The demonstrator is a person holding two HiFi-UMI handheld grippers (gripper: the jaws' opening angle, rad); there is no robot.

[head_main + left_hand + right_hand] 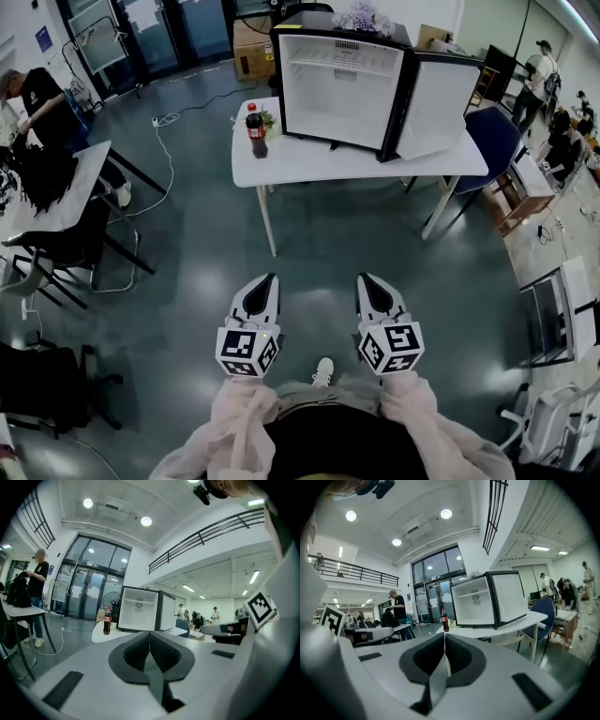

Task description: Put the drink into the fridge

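In the head view, the drink (255, 131), a dark cola bottle, is seen upright at upper centre on the left end of a white bench (375, 164). It stands just left of the fridge (336, 84), whose door (433, 105) is swung open. The left gripper (268, 279) and right gripper (367, 279) are held low in the frame, well apart from the bench.

In the left gripper view, the fingers (136, 652) are pressed together with nothing between them. The drink (107, 620) is seen left of centre.

In the right gripper view, the fingers (459, 654) are likewise closed and empty, and the drink (444, 619) is seen just above them.
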